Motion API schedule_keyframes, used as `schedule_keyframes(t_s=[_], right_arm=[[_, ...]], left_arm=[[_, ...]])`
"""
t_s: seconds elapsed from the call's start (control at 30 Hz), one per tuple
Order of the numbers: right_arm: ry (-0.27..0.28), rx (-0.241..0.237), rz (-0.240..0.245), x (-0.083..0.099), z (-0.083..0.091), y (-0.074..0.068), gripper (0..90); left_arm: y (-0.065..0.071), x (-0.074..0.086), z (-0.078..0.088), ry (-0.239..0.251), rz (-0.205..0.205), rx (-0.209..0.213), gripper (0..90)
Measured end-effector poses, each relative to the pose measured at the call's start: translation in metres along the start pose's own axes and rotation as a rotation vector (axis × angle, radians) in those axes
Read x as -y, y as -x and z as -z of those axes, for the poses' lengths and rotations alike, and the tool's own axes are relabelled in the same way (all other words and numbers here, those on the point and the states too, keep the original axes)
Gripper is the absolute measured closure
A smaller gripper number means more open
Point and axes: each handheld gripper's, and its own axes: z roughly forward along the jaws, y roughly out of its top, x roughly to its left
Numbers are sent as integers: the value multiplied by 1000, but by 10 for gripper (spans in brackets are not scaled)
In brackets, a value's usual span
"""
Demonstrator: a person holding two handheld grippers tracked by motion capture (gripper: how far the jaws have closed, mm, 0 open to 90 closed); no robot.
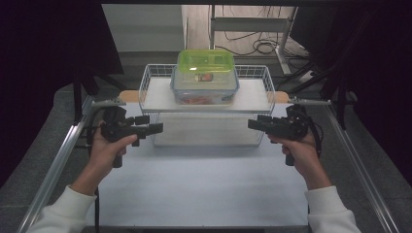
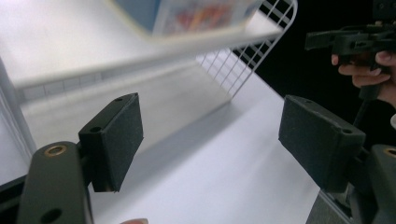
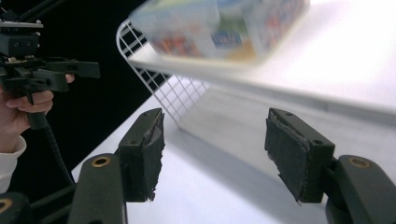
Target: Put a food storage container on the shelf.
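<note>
Your left gripper [image 1: 145, 127] and right gripper [image 1: 260, 124] hover with fingers spread and empty, pointing inward at each other over the white table [image 1: 204, 184]. Beyond them and higher, the clear container [image 1: 204, 87] with its blue-rimmed lid sits on the shelf [image 1: 158, 97] of the white wire rack [image 1: 145, 77], a green box [image 1: 205, 60] stacked on top. Its long axis runs left to right, centred between both hands, neither nearer.
</note>
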Motion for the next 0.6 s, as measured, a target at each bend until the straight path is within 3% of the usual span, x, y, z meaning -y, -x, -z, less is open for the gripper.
schedule_keyframes(t_s=[0.2, 0.4, 0.6], right_arm=[[-45, 23, 0, 37, -2, 11, 370], [-88, 29, 10, 73, -7, 17, 369], [-131, 41, 21, 97, -16, 19, 364]], left_arm=[[-10, 40, -8, -27, 29, 31, 218], [-16, 86, -16, -81, 16, 10, 217], [-19, 105, -21, -113, 17, 5, 218]])
